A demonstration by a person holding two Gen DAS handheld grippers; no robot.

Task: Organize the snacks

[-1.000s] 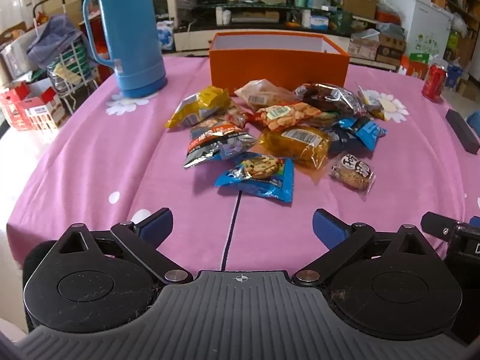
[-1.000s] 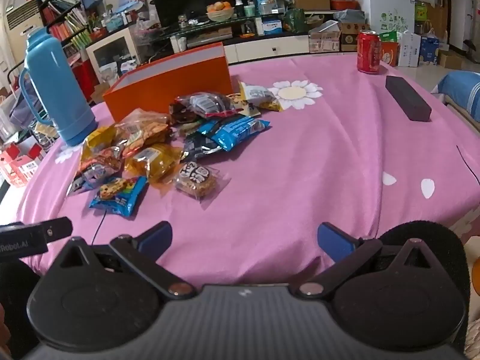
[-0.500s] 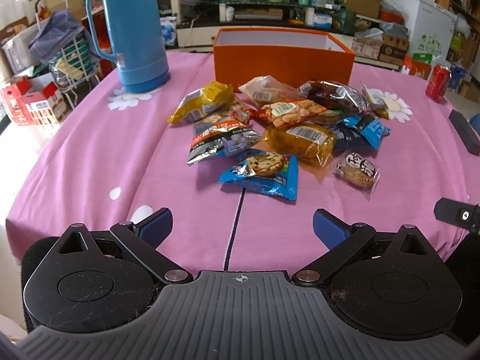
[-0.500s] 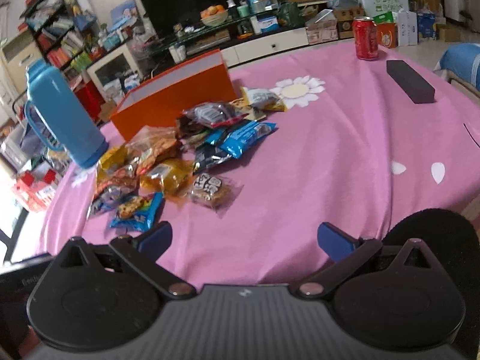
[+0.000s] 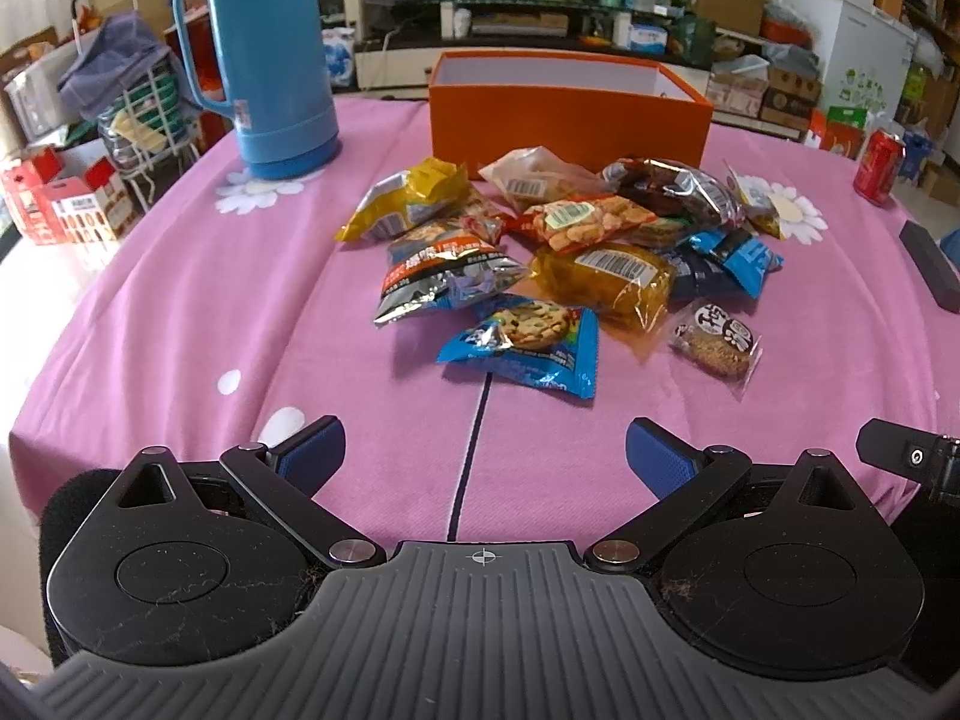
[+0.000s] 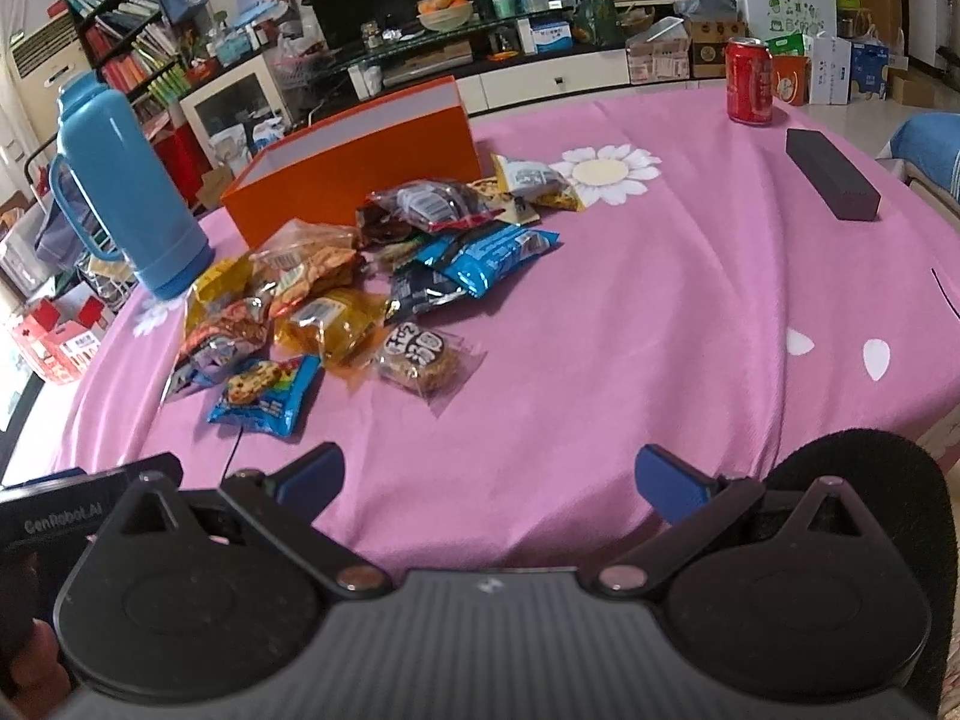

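A heap of several snack packets lies mid-table on the pink cloth (image 5: 240, 312), in front of an open orange box (image 5: 570, 111), which also shows in the right wrist view (image 6: 360, 171). Nearest me are a blue cookie packet (image 5: 528, 342), also in the right wrist view (image 6: 267, 387), and a clear-wrapped round cake (image 5: 717, 339), also in the right wrist view (image 6: 423, 357). My left gripper (image 5: 485, 456) is open and empty, short of the cookie packet. My right gripper (image 6: 491, 477) is open and empty near the table's front edge.
A blue thermos (image 5: 270, 54) stands at the back left. A red soda can (image 6: 749, 81) and a dark long block (image 6: 831, 174) lie at the right. Shelves, boxes and a TV stand crowd the room behind the table.
Both grippers have moved slightly forward and up over the table, so the snack heap appears a little closer. Both stay open. No snack has moved.
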